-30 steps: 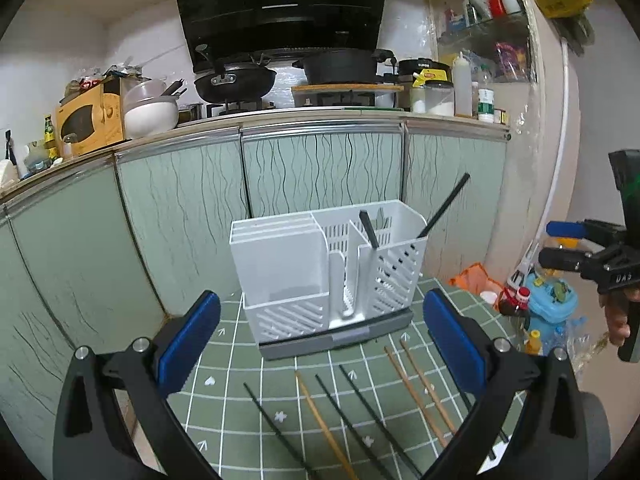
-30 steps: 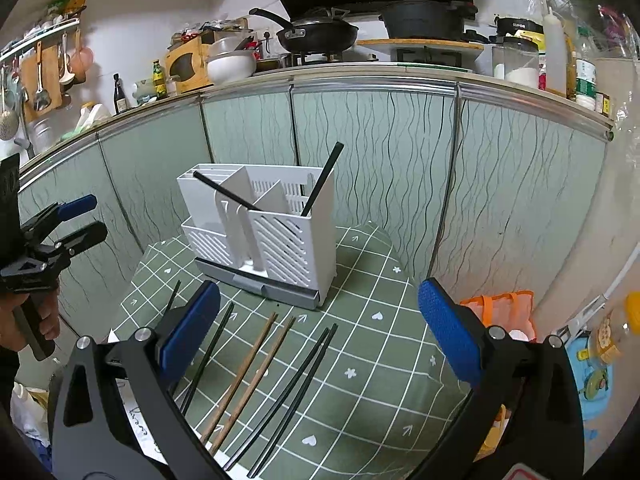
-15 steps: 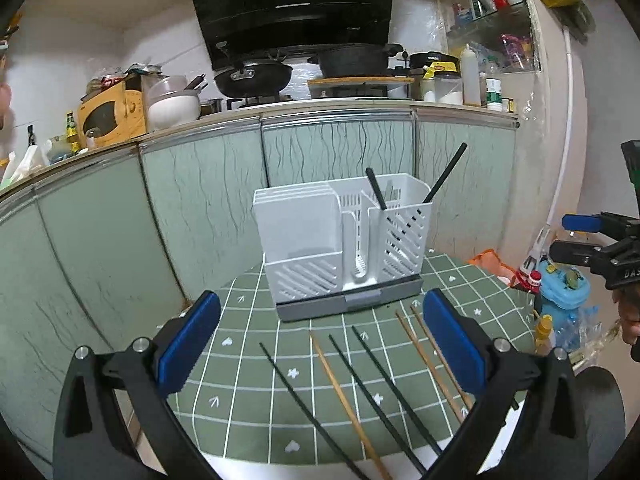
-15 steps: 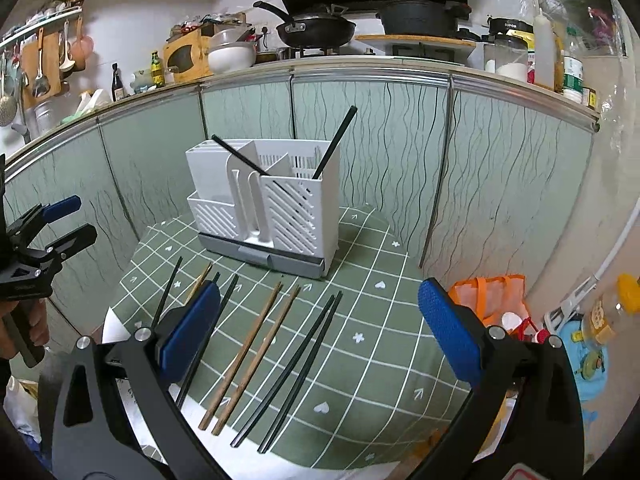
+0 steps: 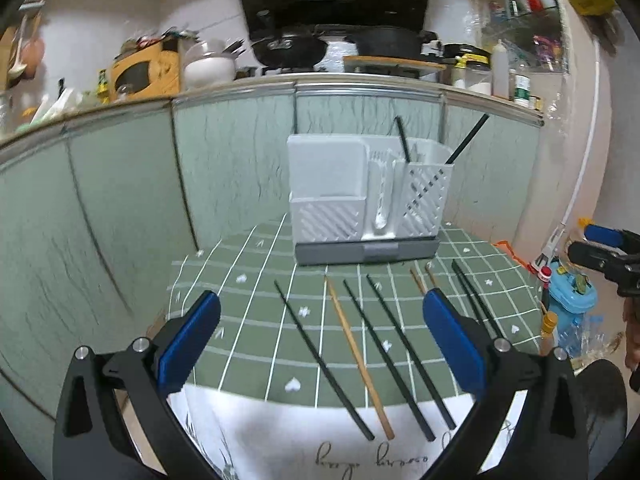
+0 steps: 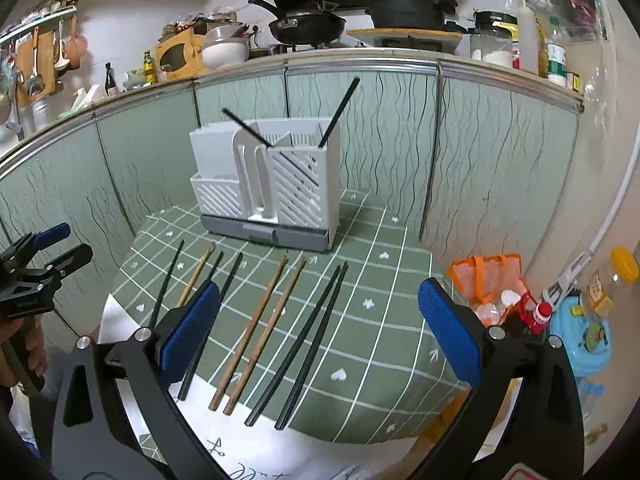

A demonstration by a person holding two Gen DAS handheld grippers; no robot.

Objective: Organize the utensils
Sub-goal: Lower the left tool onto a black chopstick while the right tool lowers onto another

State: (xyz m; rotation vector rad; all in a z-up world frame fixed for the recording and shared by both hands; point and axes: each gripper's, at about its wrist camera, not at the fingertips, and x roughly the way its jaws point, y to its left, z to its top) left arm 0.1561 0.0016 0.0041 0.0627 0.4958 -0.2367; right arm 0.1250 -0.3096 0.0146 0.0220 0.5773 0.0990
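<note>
A white utensil holder (image 5: 366, 196) (image 6: 268, 182) stands at the back of a small table with a green checked cloth (image 5: 256, 304) (image 6: 380, 320). Two black chopsticks (image 5: 466, 140) (image 6: 340, 110) lean inside it. Several black and wooden chopsticks (image 5: 358, 356) (image 6: 262, 330) lie in a row on the cloth in front of it. My left gripper (image 5: 320, 352) is open and empty, held back above the table's near edge. My right gripper (image 6: 318, 344) is open and empty, likewise above the near edge. Each gripper shows at the side of the other's view (image 5: 604, 252) (image 6: 36, 264).
Green cabinet fronts (image 5: 120, 200) close in behind and left of the table. An orange bag (image 6: 486, 280), bottles and a blue container (image 6: 584, 336) sit on the floor to the right. The counter above holds pans and jars.
Both grippers have pulled back and away from the holder, so more of the table and the whole row of chopsticks show. Both stayed open.
</note>
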